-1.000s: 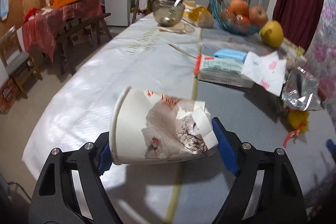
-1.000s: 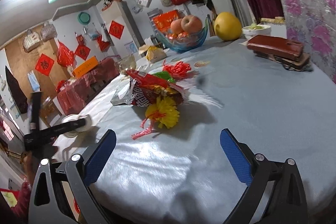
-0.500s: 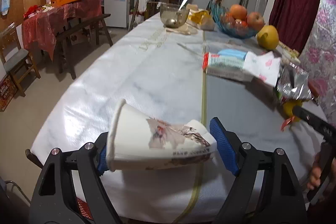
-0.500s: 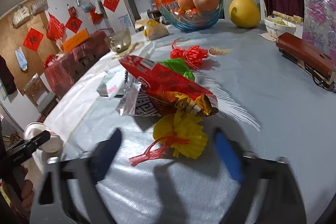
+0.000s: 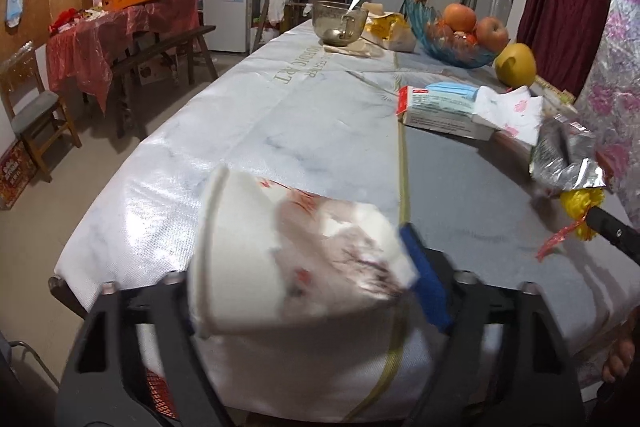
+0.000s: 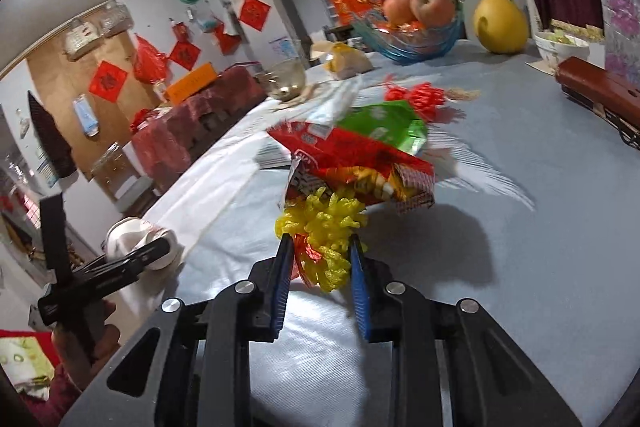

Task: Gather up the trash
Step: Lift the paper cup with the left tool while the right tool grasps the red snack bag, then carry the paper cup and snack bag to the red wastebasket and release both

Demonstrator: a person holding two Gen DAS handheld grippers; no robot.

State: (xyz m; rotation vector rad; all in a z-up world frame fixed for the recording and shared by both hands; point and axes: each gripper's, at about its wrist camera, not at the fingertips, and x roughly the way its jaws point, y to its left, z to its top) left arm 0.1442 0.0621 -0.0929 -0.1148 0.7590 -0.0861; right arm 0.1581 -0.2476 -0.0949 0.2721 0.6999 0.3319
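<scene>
— Left gripper [image 5: 304,291]?
— Clamped on the crumpled paper cup [image 5: 296,259], at the table's [image 5: 320,131] near edge

— Right gripper [image 6: 320,263]?
— Pinching the yellow pompom [image 6: 324,227] beside the red snack wrapper [image 6: 352,163]

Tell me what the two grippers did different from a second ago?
The right gripper moved forward to the yellow pom-pom and closed on it; a second ago it was wide open, farther back. The left gripper pulled back toward the table edge, carrying the crushed paper cup. The cup stayed gripped, and the snack wrappers and fruit bowl stayed put.
</scene>
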